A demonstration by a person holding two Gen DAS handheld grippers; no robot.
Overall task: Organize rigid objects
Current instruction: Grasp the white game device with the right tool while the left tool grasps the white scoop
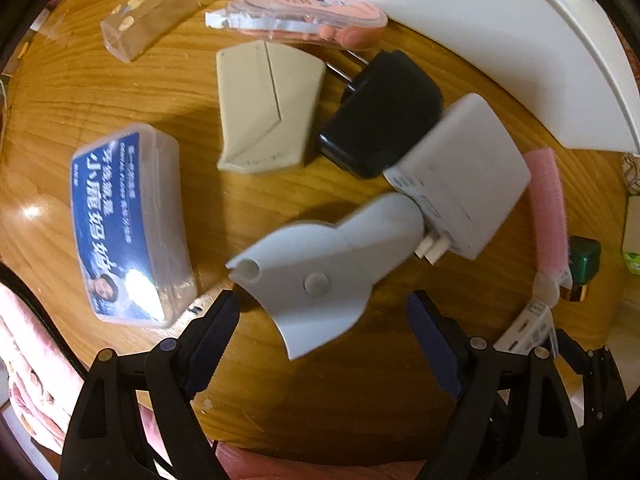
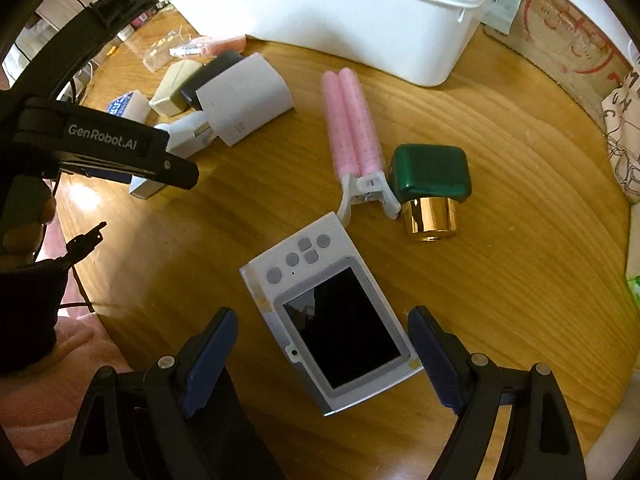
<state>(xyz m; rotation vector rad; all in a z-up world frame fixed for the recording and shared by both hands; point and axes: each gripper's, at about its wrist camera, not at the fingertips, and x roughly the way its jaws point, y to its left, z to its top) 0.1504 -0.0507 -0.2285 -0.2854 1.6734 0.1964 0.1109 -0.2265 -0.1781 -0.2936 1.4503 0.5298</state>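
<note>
Two grippers spread wide over round wooden table (image 2: pixel 500 152), left gripper (image 1: pixel 324 320) around pale grey plastic nozzle-shaped piece (image 1: pixel 320 268), right gripper (image 2: pixel 323 340) astride white handheld device with dark screen (image 2: pixel 328 320), neither gripping.

A: What lies near the white bin (image 2: pixel 320 20)?

B: A white charger (image 2: pixel 244 98) just before it, pink double roller (image 2: pixel 352 128) beside, a green gold-necked bottle (image 2: pixel 430 188) on its side.

A: And the grey handheld (image 2: pixel 332 320)?

B: Farthest from it, flat, screen up (dark).
</note>
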